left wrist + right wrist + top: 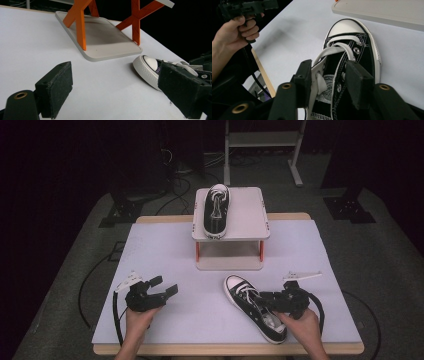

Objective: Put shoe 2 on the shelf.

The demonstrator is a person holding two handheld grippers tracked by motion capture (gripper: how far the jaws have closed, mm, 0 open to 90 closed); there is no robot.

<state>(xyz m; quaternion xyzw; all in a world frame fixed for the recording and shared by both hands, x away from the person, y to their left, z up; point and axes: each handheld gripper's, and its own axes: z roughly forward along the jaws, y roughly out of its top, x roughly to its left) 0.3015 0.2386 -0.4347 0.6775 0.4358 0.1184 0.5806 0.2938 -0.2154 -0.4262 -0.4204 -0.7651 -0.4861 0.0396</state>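
A black canvas sneaker with white laces and toe cap point(255, 307) point(352, 50) lies on the white table near the front right, its toe pointing toward the back left. My right gripper point(264, 301) point(329, 75) hovers over the sneaker's mouth. Its jaws stand apart on either side of the tongue and one eyelet flap, and no clear squeeze shows. A matching sneaker point(216, 210) rests on the top shelf of a small stand point(245, 215). My left gripper point(165, 285) point(115, 82) is open and empty at the front left; the sneaker's toe point(147, 66) lies beyond its right jaw.
The stand has orange legs and a pale base plate point(105, 37) at the table's back middle. The white table surface point(165, 250) ends in a wooden edge at the front. Dark floor with cables and a metal frame lies behind the table.
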